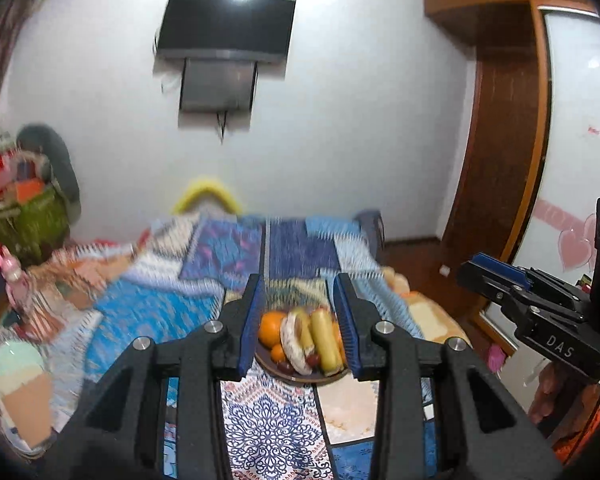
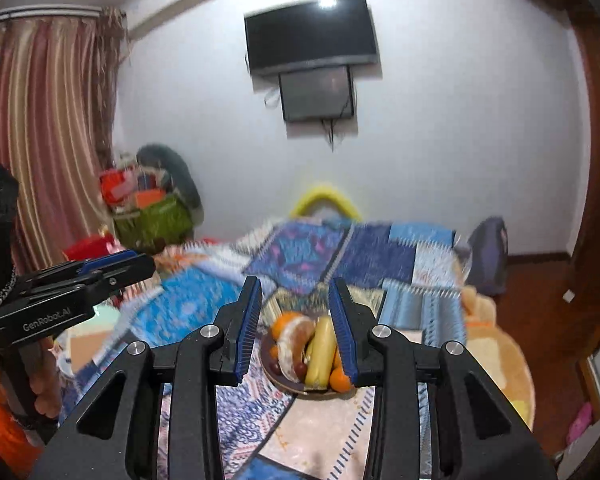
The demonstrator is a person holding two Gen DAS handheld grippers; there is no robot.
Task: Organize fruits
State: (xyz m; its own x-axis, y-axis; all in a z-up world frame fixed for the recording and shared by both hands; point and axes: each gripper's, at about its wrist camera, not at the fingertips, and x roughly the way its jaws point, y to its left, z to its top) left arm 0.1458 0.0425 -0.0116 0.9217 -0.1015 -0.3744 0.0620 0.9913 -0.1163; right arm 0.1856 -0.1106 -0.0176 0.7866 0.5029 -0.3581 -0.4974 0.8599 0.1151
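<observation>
**A:** Black left gripper with blue ribbed pads (image 1: 300,285) sits nearest. Why are its tongs only narrowly parted?

**B:** They pinch nothing. I judge both tools are simply lined up on the round dark-brown plate (image 1: 300,379), not gripping yet. The matching black right gripper (image 2: 295,285) is the same: slightly spread and empty.

**A:** Where is the fruit?

**B:** All piled on that plate, which rests on the blue patchwork quilt (image 1: 160,312), ahead of both grippers and well apart from them. Long yellow bananas (image 1: 326,340) fill the plate's right half. A round orange (image 1: 271,326) sits at its far left, with a pale peeled piece (image 1: 292,344) between them. Small dark-red fruits (image 1: 286,366) lie by the near rim.

**A:** Tidy?

**B:** Heaped, I'd say, and too blurred to count. Beyond the plate hangs a black flat television (image 1: 226,24).
</observation>
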